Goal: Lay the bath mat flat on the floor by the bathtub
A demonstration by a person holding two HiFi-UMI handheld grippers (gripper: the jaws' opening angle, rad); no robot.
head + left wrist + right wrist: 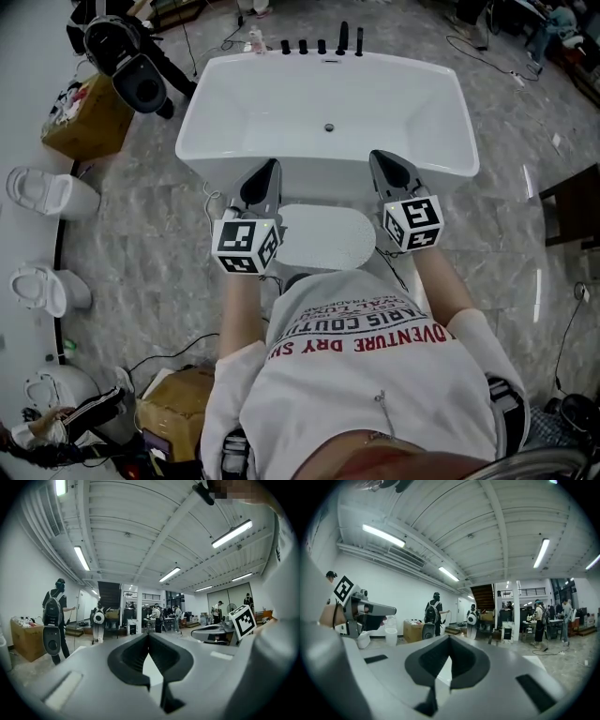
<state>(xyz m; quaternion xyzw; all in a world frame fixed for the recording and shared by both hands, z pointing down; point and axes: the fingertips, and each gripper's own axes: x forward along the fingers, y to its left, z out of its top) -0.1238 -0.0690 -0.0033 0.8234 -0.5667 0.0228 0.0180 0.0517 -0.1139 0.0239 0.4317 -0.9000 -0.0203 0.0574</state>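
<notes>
In the head view the white rounded bath mat [323, 236] lies on the grey marble floor [141, 234], just beside the near wall of the white bathtub [323, 173]. Its long axis runs along the tub, and it seems already flat. It is below and between the left gripper [270, 173] and the right gripper [382, 164], equally near both. The left gripper view shows the jaws fully together and empty; the right gripper view shows the same.

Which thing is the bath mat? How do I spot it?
Find the big white bathtub in the middle. On the grey floor just in front of it lies the bath mat. It is flat, pale and dotted, unlike the shiny toilets at the left.
</notes>
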